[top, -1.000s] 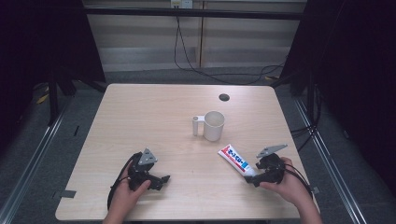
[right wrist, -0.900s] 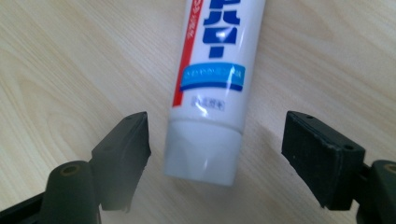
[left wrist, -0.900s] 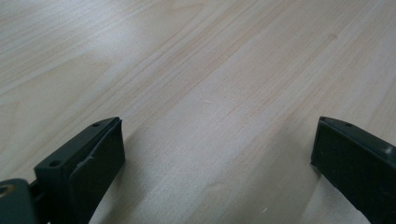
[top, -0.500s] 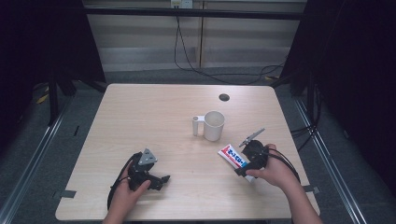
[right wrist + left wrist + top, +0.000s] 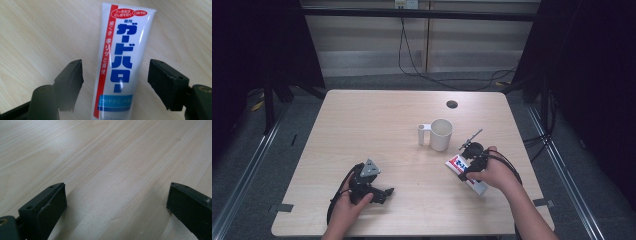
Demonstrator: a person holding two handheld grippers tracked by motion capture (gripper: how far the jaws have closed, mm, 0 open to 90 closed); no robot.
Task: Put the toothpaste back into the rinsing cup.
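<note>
Table: a pale wooden rectangular table point(image 5: 377, 125) with rounded corners, seen from above, with a small dark round hole point(image 5: 452, 104) near its far edge at about 1 o'clock from the centre.
Mug: a cream-white cylindrical mug point(image 5: 441, 134) stands upright just right of the table's centre, its handle pointing to 9 o'clock.
Toothpaste tube: a white plastic toothpaste tube point(image 5: 120, 62) with blue Japanese lettering and a red stripe along one edge lies flat on the table, at about 5 o'clock from the mug and near it.
Right hand-held gripper: the black right hand-held gripper point(image 5: 468, 161), held in the person's right hand point(image 5: 494, 172), sits over the tube. In the right gripper view its two black jaws stand wide apart, one on each side of the tube, with wood showing between each jaw and the tube, so they are not touching it.
Left hand-held gripper: the black left hand-held gripper point(image 5: 384, 191), topped by a grey three-cornered plate, is held in the person's left hand point(image 5: 354, 197) low over the table at about 7 o'clock from the centre, well apart from the mug and tube. In the left gripper view its jaws are spread wide over bare wood.
</note>
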